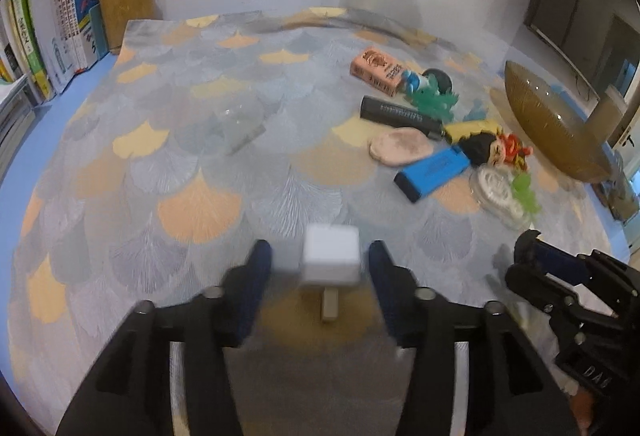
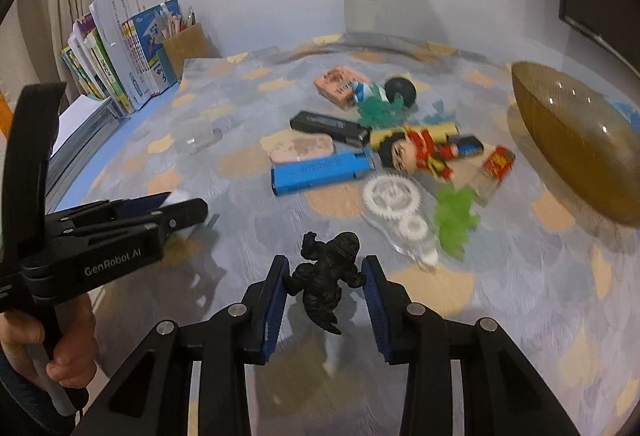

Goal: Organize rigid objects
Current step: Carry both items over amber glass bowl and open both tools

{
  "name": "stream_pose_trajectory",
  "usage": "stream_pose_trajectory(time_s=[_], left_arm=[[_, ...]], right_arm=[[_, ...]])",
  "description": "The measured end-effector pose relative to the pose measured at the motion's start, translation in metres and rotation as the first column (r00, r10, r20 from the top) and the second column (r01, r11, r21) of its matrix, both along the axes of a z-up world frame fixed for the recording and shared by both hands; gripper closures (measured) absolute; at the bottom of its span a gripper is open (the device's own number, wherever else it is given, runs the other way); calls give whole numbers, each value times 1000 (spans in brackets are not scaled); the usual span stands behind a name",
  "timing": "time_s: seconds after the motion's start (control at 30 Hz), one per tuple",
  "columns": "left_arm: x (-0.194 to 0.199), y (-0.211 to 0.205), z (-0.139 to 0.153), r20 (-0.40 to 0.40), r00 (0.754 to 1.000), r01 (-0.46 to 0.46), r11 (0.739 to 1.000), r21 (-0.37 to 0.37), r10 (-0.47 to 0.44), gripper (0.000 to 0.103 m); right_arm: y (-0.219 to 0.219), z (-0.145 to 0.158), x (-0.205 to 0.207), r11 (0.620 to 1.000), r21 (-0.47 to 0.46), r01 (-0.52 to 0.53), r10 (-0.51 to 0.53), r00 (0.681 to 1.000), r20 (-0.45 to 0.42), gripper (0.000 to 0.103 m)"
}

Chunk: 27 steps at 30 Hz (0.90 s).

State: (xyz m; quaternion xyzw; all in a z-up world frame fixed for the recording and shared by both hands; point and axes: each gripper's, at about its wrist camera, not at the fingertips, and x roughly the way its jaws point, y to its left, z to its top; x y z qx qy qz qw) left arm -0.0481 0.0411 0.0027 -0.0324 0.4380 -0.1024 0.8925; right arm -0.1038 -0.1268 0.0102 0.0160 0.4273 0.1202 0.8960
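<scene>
Black ridged plastic monster figurine [image 2: 326, 282] sits clamped between the right gripper [image 2: 326, 288] pads, tail pointing back toward the camera, brown ribbed glass bowl [image 2: 576, 140] far to its upper right; left gripper [image 1: 318, 268] stands released around a white cube charger [image 1: 330, 256] left of the figurine, pads apart from it

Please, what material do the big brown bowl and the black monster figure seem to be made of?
The brown bowl looks like tinted glass or clear plastic: it is see-through, finely ribbed, with bright glints along its wall. Which of the two cannot be told. The black monster figure, pinched between the pads of the right hand-held gripper, looks like moulded plastic or rubber: dull black, with fine scale texture.
</scene>
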Motion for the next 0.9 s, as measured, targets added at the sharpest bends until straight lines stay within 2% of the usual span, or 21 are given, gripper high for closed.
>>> stream_pose_trajectory(time_s=[0.1, 0.2, 0.27, 0.3, 0.43, 0.57, 0.73, 0.8, 0.9], left_arm=[[-7, 2, 0, 2, 1000, -1, 1000, -22, 1, 38], [-6, 2, 0, 8, 1000, -18, 1000, -8, 18, 40], [-4, 0, -1, 19, 1000, -19, 1000, 13, 19, 58], [-3, -3, 0, 18, 1000, -1, 1000, 14, 1, 78], [-5, -17, 14, 38, 999, 26, 1000, 15, -26, 78], [-8, -47, 55, 138, 986, 96, 995, 9, -97, 78], [8, -106, 112, 243, 948, 214, 977, -3, -207, 78], [21, -139, 129, 262, 929, 275, 961, -18, -260, 78], [41, -193, 137, 266, 910, 337, 941, -30, -317, 78]], right_arm=[[-9, -10, -4, 1000, 27, 7, -5, 999, -44, 66], [-16, -13, -9, 999, 48, 9, -7, 999, -48, 66], [-18, -13, -11, 998, 64, 3, 0, 999, -50, 66], [-20, -13, -11, 997, 77, -3, 7, 999, -48, 66], [-31, 7, -21, 992, 121, -34, 30, 999, 39, 66], [-57, 44, -28, 988, 150, -22, -1, 988, 153, 66], [-122, 87, -22, 978, 183, 98, -140, 962, 233, 66], [-157, 100, -15, 964, 182, 195, -236, 940, 246, 66], [-210, 100, 2, 921, 154, 358, -385, 900, 204, 66]])
